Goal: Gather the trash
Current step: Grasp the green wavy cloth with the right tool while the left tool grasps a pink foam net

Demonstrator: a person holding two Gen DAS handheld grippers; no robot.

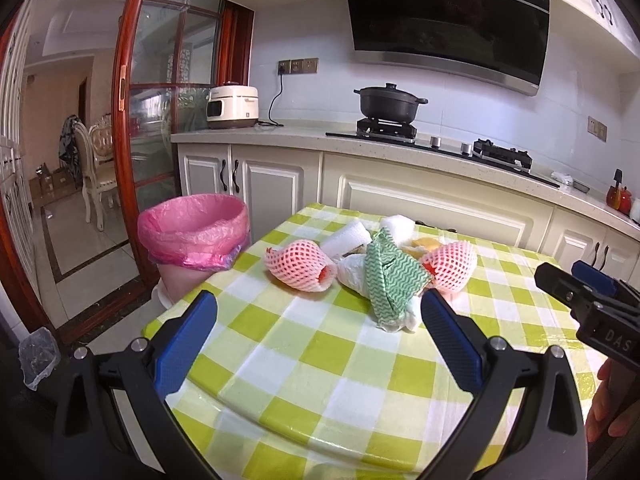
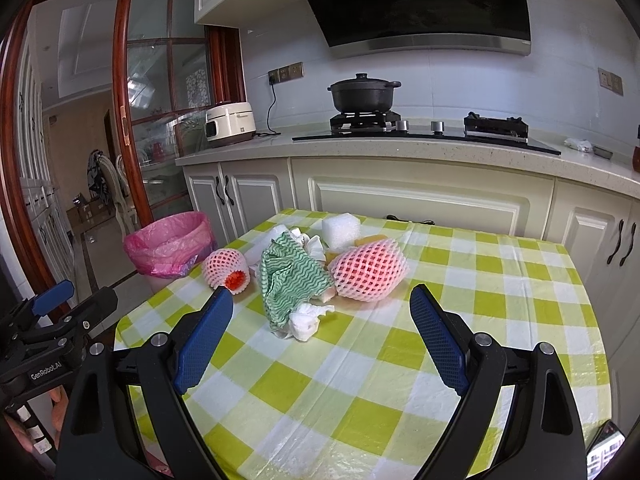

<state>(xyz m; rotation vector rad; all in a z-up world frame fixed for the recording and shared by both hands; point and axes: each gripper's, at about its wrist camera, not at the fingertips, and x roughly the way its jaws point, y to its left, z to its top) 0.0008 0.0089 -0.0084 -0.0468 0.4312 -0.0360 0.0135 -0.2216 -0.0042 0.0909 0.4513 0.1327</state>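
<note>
Broadly, a worktop (image 2: pixel 360 360) under a green-and-white checked cloth carries a small heap of trash, with the green wavy-striped cloth (image 2: pixel 288 276) at the heap's middle serving as the landmark. Off the worktop's edge, well to the left of the green cloth, stands a bin lined with a pink bag (image 1: pixel 194 236). Just right of the green cloth lies a large pink foam fruit net (image 2: pixel 370 270), touching the heap. Left of the green cloth lies a smaller pink foam net (image 1: pixel 298 266), with something orange showing at its open end. Behind the green cloth sits a white foam block (image 2: pixel 340 230). Crumpled white tissue (image 2: pixel 306 322) pokes out from under the near end of the green cloth.

Both tongs are released and hold nothing. The left tongs (image 1: pixel 320 340) hover short of the green cloth, its near end just ahead of their right finger. The right tongs (image 2: pixel 322 334) likewise frame the heap, the tissue between their spread fingers.
</note>
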